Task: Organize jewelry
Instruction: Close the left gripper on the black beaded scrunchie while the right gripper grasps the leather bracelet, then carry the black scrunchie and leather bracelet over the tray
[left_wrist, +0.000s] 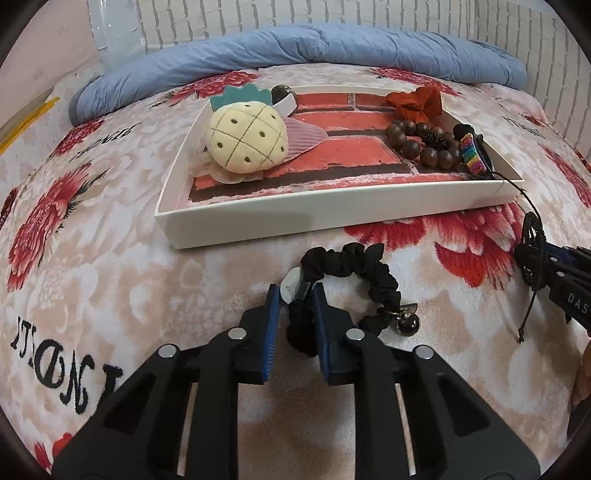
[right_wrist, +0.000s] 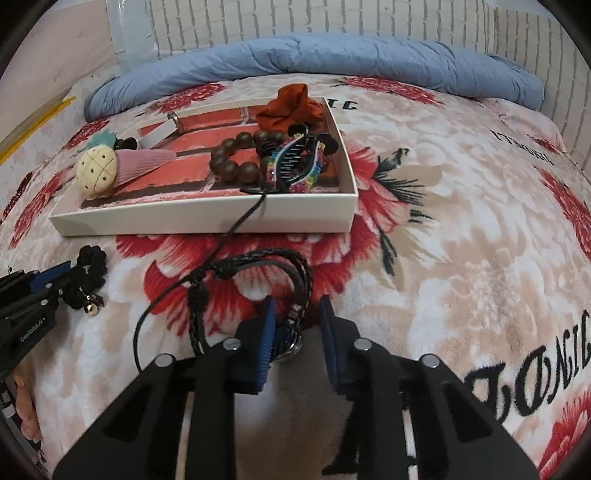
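Note:
A white box (left_wrist: 258, 221) with a brick-print floor lies on the flowered blanket; it also shows in the right wrist view (right_wrist: 207, 218). It holds a plush pineapple clip (left_wrist: 245, 138), a wooden bead bracelet (left_wrist: 421, 144), a rainbow hair claw (right_wrist: 295, 166) and an orange scrunchie (left_wrist: 415, 101). My left gripper (left_wrist: 297, 301) is closed around a black scrunchie (left_wrist: 369, 273) with small bells, on the blanket in front of the box. My right gripper (right_wrist: 297, 314) has its jaws around a black braided cord bracelet (right_wrist: 258, 262), whose thin cord runs up over the box's front wall.
A rolled blue quilt (left_wrist: 295, 48) lies along the far side of the bed under a white brick wall (right_wrist: 295, 18). The flowered blanket (right_wrist: 461, 221) spreads wide to the right of the box. The right gripper shows at the left wrist view's right edge (left_wrist: 532, 254).

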